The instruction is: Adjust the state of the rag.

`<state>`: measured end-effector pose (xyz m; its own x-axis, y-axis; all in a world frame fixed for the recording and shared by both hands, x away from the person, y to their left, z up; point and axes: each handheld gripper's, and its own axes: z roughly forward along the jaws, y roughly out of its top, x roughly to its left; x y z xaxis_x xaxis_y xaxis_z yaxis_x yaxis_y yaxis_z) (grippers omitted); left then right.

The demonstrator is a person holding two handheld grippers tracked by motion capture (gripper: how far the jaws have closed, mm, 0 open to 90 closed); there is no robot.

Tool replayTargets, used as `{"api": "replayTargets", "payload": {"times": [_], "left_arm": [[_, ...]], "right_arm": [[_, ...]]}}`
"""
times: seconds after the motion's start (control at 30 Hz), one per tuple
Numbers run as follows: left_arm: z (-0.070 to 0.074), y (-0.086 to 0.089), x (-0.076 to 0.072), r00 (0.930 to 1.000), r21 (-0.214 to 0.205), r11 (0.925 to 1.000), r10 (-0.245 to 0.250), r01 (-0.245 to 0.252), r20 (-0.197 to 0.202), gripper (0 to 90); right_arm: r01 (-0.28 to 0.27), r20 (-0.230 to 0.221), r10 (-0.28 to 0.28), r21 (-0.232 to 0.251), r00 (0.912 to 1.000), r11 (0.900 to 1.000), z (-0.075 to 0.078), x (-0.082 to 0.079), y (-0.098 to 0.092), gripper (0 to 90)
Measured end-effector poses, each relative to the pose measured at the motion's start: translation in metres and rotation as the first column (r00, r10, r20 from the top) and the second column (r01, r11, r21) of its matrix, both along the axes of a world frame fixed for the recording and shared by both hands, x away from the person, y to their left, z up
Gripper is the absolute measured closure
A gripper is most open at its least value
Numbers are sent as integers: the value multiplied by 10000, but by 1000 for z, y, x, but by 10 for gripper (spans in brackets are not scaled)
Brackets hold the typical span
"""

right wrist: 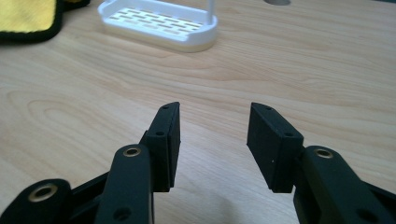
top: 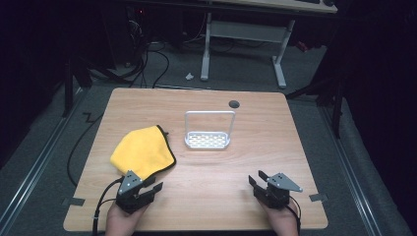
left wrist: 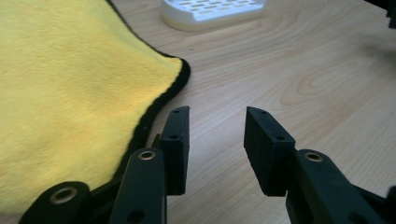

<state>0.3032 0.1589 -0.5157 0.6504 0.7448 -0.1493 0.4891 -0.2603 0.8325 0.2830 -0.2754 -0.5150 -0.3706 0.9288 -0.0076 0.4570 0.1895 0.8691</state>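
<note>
Your left tool (top: 153,185) at lower left, spread and empty, just beside the yellow cloth (top: 143,150), your right tool (top: 255,178) at lower right, likewise spread, white rack (top: 207,140) mid-counter (top: 255,147).

The yellow cloth (left wrist: 60,102) and white rack (left wrist: 212,11) run off the left gripper view's edges.

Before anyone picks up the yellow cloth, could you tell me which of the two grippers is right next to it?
The left gripper: the yellow cloth has its black-edged corner beside its jaws. The right gripper stands over bare table.
</note>
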Motion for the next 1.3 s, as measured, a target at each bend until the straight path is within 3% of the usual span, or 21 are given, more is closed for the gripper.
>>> {"api": "replayTargets", "payload": {"times": [0.07,0.1,0.17,0.83,0.97,1.03,1.3], "left_arm": [[0,-2,0,10000,-5,10000,-86,86,-29,611],[-2,-5,0,9996,-16,9997,-255,255,-153,612],[-3,-8,0,9992,135,9992,-368,370,-147,612],[-5,-14,0,9984,386,9979,-517,526,-218,598],[-3,-12,1,9989,518,9976,-452,456,-89,584],[0,-9,3,9993,835,9959,-357,348,91,584],[8,1,17,9970,1309,9900,437,-519,646,515]], "right_arm": [[8,-19,-8,50,10000,10000,0,0,-1,561],[106,41,-105,-208,9999,9997,-1,-2,0,573],[80,105,-78,-240,9999,9997,0,-3,1,576],[-21,69,22,-40,10000,10000,-1,-3,2,557],[-74,63,74,-79,10000,9999,-1,-3,3,558],[-96,34,96,-89,9999,9999,-1,-2,4,558],[-79,20,79,-71,10000,9999,-1,-2,4,557]]}}
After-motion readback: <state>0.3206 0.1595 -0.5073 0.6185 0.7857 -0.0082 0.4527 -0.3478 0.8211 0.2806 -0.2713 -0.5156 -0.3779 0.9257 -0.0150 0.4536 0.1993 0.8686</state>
